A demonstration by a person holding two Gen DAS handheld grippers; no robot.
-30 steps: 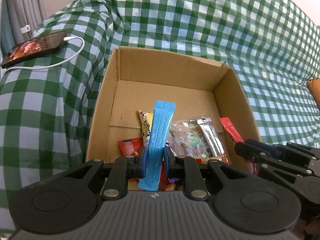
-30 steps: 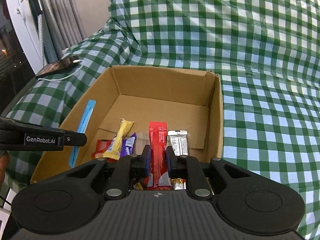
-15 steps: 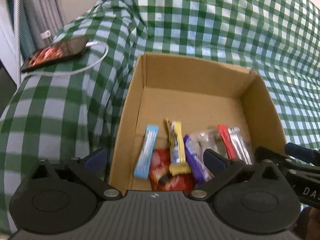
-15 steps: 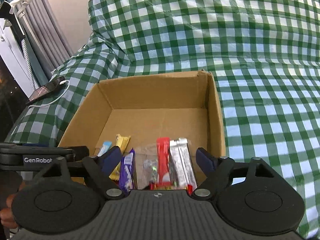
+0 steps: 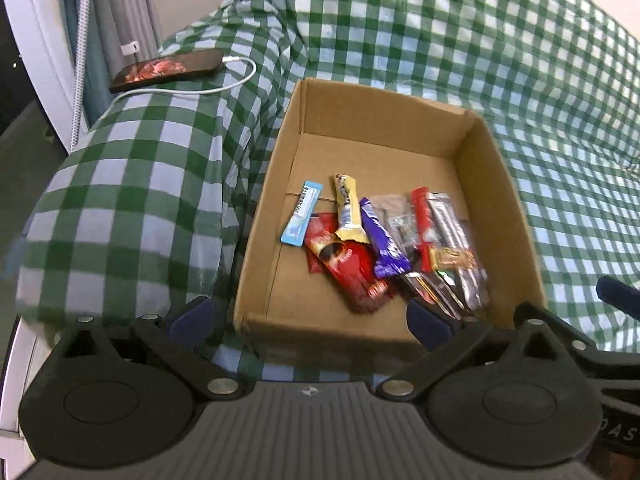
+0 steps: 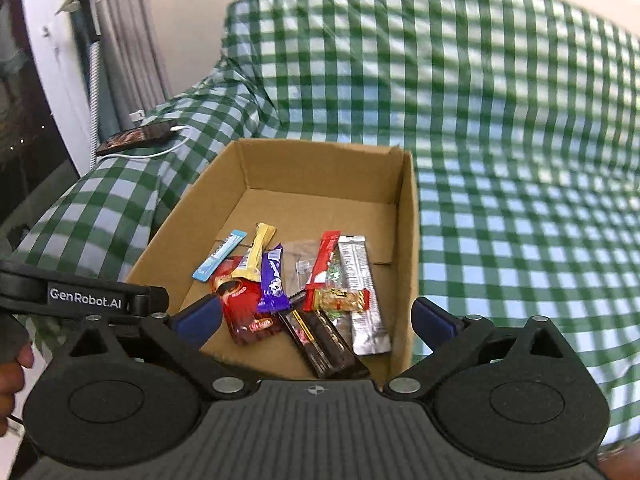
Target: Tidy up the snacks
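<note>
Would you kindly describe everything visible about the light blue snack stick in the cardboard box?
The light blue snack stick is a slim, flat, glossy wrapper with dark print too small to read and crimped ends. It lies flat on the floor of the open brown cardboard box, leftmost of the snacks, angled diagonally. Its near end meets the red foil packet; whether they overlap is unclear. Neither claw touches it.

Left wrist view: looks forward and down from just before the near wall of the cardboard box (image 5: 496, 184), offset left. Right wrist view: similar close, downward aim, offset right. Both share the box interior, the checked cloth (image 5: 400, 32) and phone (image 6: 134, 140).
</note>
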